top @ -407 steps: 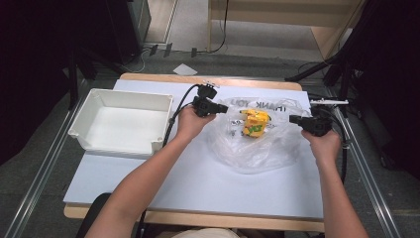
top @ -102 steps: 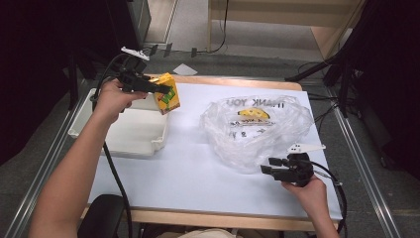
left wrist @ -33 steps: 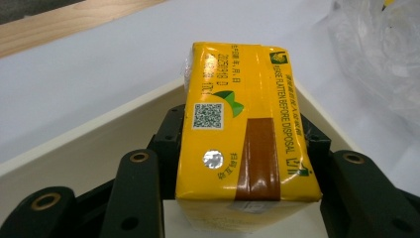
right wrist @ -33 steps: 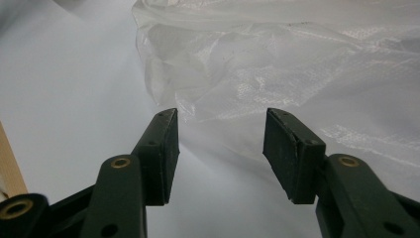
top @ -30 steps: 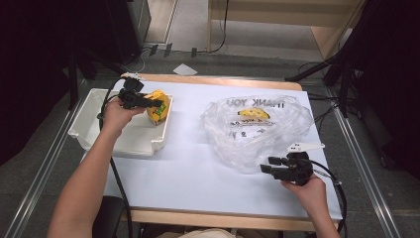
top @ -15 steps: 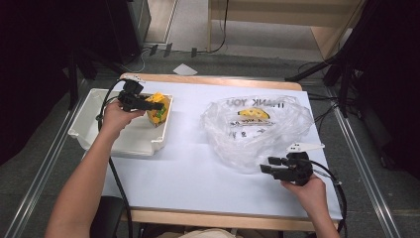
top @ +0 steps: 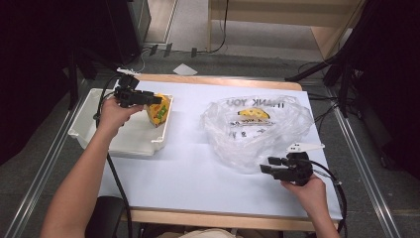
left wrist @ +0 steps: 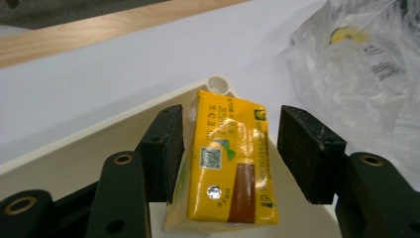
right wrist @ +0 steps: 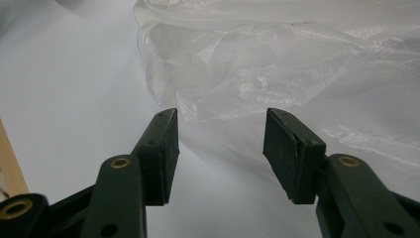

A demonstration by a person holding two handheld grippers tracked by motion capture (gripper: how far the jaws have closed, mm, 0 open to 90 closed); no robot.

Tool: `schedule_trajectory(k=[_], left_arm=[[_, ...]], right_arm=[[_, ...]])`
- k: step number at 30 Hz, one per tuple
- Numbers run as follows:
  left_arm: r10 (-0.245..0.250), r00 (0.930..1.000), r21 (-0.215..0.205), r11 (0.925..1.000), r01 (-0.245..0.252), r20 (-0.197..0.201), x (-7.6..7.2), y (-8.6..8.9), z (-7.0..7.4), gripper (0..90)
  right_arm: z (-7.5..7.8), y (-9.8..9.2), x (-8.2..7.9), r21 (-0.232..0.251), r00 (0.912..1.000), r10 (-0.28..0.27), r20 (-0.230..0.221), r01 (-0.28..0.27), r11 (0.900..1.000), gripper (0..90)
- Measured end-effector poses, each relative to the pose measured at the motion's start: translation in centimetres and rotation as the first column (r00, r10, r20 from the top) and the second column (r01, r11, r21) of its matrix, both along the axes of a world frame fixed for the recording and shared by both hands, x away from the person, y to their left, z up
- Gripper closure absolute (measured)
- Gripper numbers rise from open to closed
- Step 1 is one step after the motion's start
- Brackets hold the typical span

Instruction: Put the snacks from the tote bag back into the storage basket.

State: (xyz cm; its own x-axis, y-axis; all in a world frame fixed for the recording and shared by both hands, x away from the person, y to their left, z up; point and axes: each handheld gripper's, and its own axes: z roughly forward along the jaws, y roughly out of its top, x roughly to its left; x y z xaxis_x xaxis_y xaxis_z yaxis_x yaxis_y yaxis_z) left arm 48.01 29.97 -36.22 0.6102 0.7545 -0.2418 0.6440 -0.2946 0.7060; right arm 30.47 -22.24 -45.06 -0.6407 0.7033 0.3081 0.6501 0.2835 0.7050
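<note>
A yellow drink carton (top: 159,110) leans in the right far corner of the white tray (top: 89,131). My left gripper (top: 156,100) hovers over it. In the left gripper view the carton (left wrist: 228,163) sits between the jaws of that gripper (left wrist: 230,144). They have just spread off it and eased in a little, and a gap shows at the right pad (left wrist: 307,148). My right gripper (top: 265,168) rests open at the near edge of the clear plastic bag (top: 252,129), with nothing between its pads (right wrist: 220,148).
The bag (right wrist: 297,64) holds another yellow item (top: 253,115) under its printed lettering. The tray's rim (left wrist: 74,144) runs under the left jaws. Bare white tabletop (top: 188,168) lies between tray and bag. Cables trail from both grippers.
The left gripper's jaws have spread apart from the carton, which now rests in the tray corner. The right hand and the bag have not moved.
</note>
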Motion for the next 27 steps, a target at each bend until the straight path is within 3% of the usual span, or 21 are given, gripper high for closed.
schedule_trajectory(k=[3, 11, 15, 21, 27], left_arm=[[0.004, 1.0, 0.007, 1.0, -0.004, -0.001, -0.5, 0.0, 0.5, 45.8], [0.005, 0.9992, 0.003, 1.0, -0.005, 0.04, -1.8, -0.2, 2.2, 50.7], [-0.032, 0.998, 0.02, 0.9993, 0.031, 0.055, -2.6, -0.8, 2.7, 57.4], [-0.05, 0.998, 0.02, 0.9986, 0.049, 0.038, -3.1, -1.4, 3.0, 67.4], [-0.048, 0.9974, 0.011, 0.9988, 0.048, 0.054, -3.9, -2.1, 2.6, 73.4]], right_arm=[[0.0, 0.0, 0.0, -0.004, 1.0, 0.004, -0.001, -0.004, 1.0, 48.9], [0.0, 0.0, 0.1, -0.002, 1.0, 0.004, 0.004, -0.004, 1.0, 48.9], [0.0, 0.1, 0.1, 0.002, 1.0, 0.006, 0.006, -0.006, 1.0, 48.9], [0.1, 0.2, 0.3, 0.004, 0.9999, 0.009, 0.008, -0.009, 1.0, 49.0], [0.1, 0.2, 0.4, 0.005, 0.9999, 0.013, 0.006, -0.013, 1.0, 49.0]])
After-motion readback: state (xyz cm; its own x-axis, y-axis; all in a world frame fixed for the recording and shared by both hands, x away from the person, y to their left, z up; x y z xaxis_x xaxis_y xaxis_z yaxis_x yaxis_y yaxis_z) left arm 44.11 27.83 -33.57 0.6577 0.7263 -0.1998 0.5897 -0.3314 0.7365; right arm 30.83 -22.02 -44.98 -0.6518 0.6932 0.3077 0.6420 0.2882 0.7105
